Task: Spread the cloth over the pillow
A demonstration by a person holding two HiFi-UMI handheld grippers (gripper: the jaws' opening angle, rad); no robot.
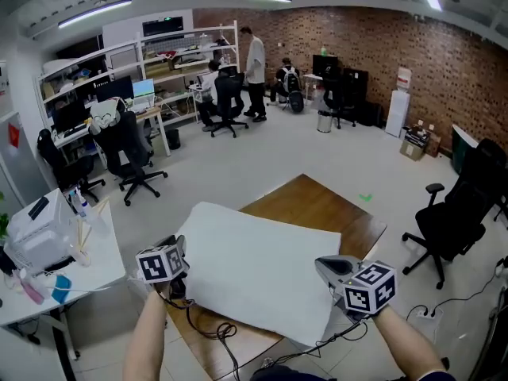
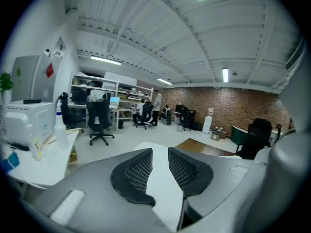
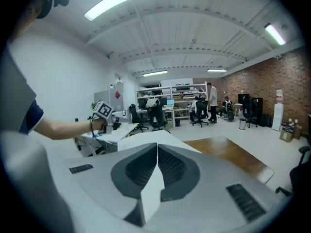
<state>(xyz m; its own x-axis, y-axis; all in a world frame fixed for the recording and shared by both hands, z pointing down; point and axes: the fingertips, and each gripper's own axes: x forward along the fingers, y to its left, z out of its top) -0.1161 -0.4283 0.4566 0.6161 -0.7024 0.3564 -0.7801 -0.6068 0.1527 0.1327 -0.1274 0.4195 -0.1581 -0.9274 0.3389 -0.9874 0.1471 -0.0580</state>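
cloth in l gripper & r gripper

Open floor beyond table, desk close left.

The head view looks forward and steeply down from above the near edge of the table. Both gripper views sit low, close over the cloth, facing far; all three share the brick wall
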